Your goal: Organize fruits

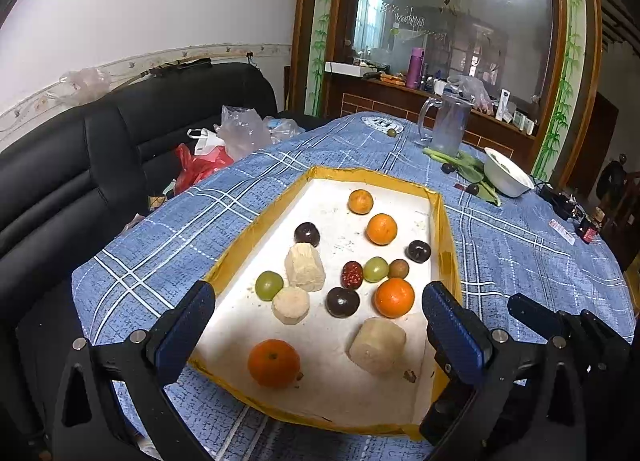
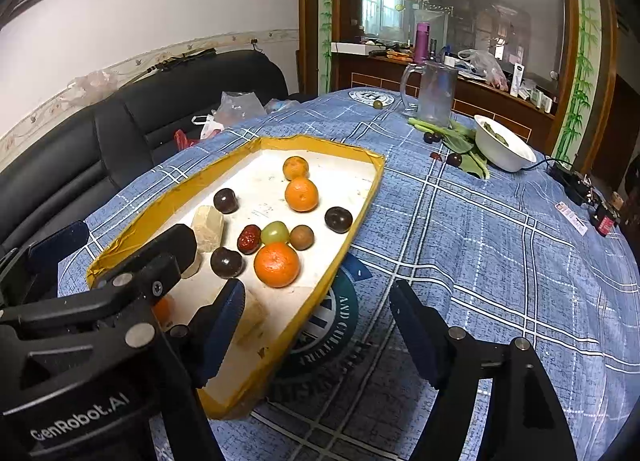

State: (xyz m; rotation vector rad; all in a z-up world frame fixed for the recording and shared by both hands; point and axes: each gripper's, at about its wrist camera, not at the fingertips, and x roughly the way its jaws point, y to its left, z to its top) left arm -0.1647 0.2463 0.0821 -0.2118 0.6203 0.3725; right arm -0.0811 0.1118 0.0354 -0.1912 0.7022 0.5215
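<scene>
Lying scattered on the white floor of a yellow-rimmed tray (image 1: pixel 256 221) were the fruits: four oranges, one nearest (image 1: pixel 273 363), dark plums (image 1: pixel 342 301), green grapes (image 1: pixel 269 285) and pale cut chunks (image 1: pixel 304 267). The left gripper (image 1: pixel 318 325) was held spread wide over the tray's near end, nothing between its fingers. The right gripper (image 2: pixel 316 325) was likewise spread, empty, over the blue checked tablecloth (image 2: pixel 500 241) just right of the tray. A white bowl (image 2: pixel 502 145) and a clear jug (image 2: pixel 434 93) were seen at the far right.

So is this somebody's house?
Probably yes, a home living or dining room: a black sofa sits beside a table with a blue plaid tablecloth, and a wooden cabinet holds household clutter.
</scene>
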